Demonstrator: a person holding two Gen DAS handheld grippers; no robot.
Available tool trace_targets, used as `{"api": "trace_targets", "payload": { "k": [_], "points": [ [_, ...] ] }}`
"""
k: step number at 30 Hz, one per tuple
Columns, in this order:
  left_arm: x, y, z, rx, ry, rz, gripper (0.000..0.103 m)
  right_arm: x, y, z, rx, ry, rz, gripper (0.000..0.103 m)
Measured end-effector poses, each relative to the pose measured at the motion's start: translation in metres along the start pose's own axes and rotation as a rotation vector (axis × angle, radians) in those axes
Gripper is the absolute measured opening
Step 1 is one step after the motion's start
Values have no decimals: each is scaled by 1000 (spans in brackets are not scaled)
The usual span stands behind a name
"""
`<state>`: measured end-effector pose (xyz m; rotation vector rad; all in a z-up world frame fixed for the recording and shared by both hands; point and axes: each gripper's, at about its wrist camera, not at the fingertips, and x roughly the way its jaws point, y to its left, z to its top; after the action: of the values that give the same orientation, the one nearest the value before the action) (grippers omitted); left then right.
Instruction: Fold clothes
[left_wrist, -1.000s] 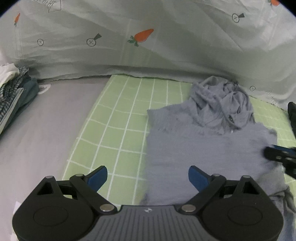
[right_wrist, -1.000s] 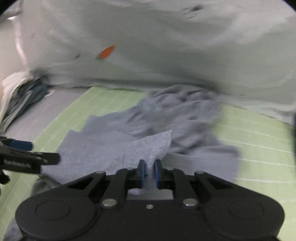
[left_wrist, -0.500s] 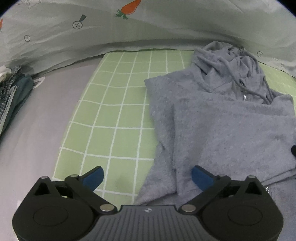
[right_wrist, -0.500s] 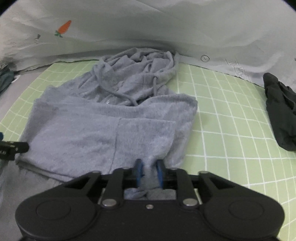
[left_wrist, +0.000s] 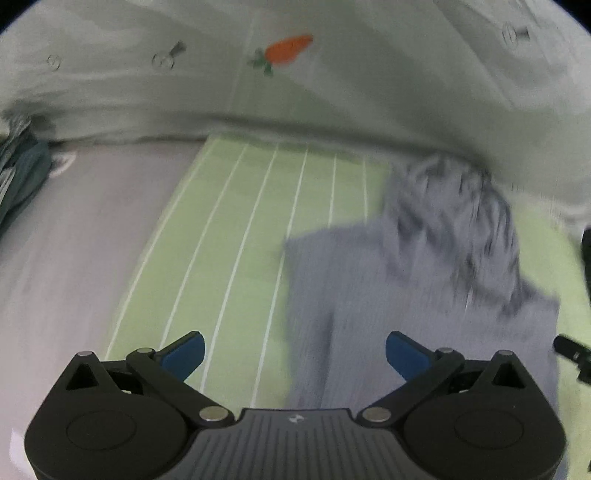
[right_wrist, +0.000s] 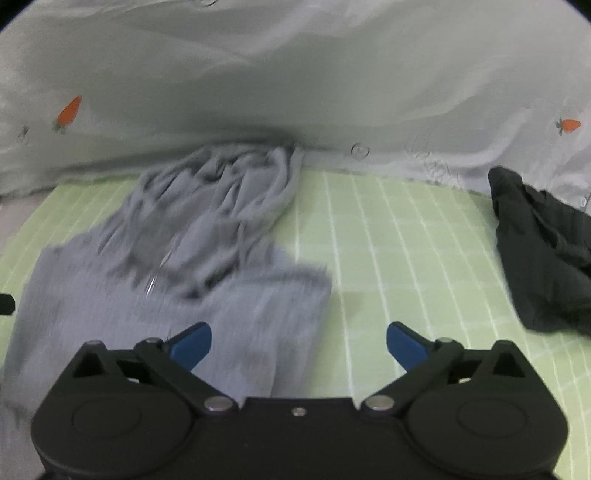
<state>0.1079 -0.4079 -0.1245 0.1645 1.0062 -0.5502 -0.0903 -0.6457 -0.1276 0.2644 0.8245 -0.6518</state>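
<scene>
two grippers hang over a grey hoodie that lies on a green mat. the hood is bunched against the mat's far edge, under a carrot-print sheet, and the body runs down toward the near edge. the sides look turned in, so i judge the fold half done.

the left gripper has its jaws spread wide and holds nothing; bare mat and the hoodie's left edge show between its pads. the right gripper has its jaws opening, also with nothing pinched: the hoodie's right edge lies below the gap, loose.

risks from here, as i judge them:
- the freed right edge may spring back or slump, since knit cloth like this does not hold a crease without a press.
- both views are smeared by motion, so a quick next grasp could miss the hem or catch two layers instead of one, dragging the turned-in sides apart.
- the bulky hood could roll the stack crooked if the lower part is folded up over it.
- a dark garment sits near the mat's right edge; a wide swing by the right gripper could snag it.
</scene>
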Motion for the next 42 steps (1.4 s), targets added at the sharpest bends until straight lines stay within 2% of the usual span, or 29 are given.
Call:
{"api": "trace_targets", "payload": {
  "k": [4,10,12,15,19,22,27,29,31,33,37,39,42],
  "points": [
    [28,-19,45,5,-18,-12,103,32,-9,32,21,-23,-16,103],
    [84,-55,98,64,-33,29,103,91,-22,81,69,-55,-60,103],
    [100,-63,110,75,-35,52,103,107,-23,92,71,-62,-64,103],
    [118,-67,124,55,-40,46,103,133,-25,109,69,-73,-70,103],
    [132,-76,137,52,-49,-19,103,156,-24,123,73,-78,-66,103],
    [141,-90,138,133,-51,-6,103,166,-20,127,58,-72,-62,103],
    [155,-110,130,285,-18,90,103,179,-13,127,-12,-33,-159,103],
    [155,-114,125,331,-16,97,103,183,-14,125,-26,-5,-148,102],
    [155,-115,123,353,-18,115,103,182,-18,123,-16,11,-99,102],
    [153,-115,122,367,-40,171,103,181,-25,121,-11,17,-94,102],
    [148,-118,115,435,-110,367,103,174,-29,118,-116,-4,-272,102],
    [140,-113,112,412,-139,402,103,166,-31,114,-150,-21,-307,102],
    [116,-100,110,288,-176,378,103,149,-31,107,-167,-54,-346,102]
  ]
}}
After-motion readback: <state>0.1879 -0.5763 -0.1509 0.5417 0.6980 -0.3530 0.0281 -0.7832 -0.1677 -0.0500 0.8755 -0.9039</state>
